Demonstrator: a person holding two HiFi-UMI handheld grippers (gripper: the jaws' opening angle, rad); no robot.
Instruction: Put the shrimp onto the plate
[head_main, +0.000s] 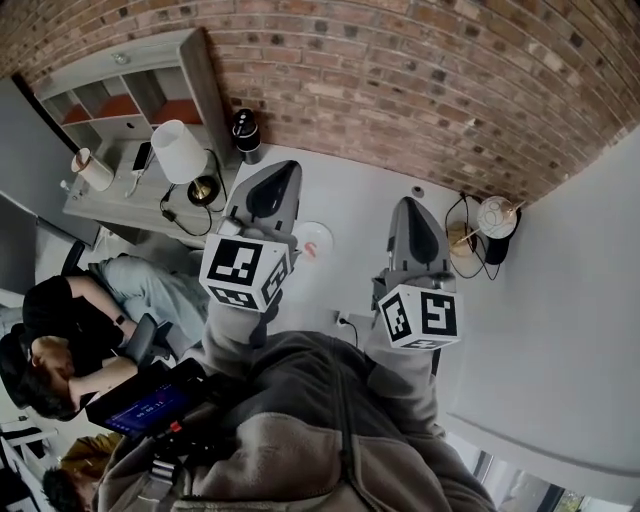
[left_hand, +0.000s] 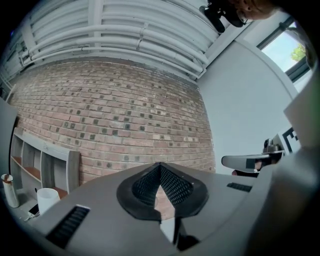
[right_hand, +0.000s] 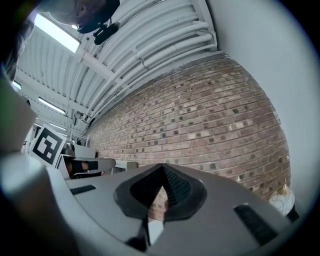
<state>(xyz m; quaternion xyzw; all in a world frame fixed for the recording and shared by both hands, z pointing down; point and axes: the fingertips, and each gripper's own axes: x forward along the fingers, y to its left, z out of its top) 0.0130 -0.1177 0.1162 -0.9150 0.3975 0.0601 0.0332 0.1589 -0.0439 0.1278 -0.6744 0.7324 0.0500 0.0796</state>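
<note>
Grey plastic left gripper (left_hand: 160, 166) and right gripper (right_hand: 161, 167): jaws closed, empty (facing red brick wall (left_hand: 125, 110)); only head view shows, perhaps, a round white plate (head_main: 320, 236).

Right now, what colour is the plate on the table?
White; the plate shows best in the head view, against the white table.

- The left gripper (head_main: 284, 170) is hiding most of the white plate (head_main: 317, 238).
- A reddish speck (head_main: 309, 250) on that plate is showing too small to name.
- The frame edge is cutting off a seated person (head_main: 65, 315).
</note>
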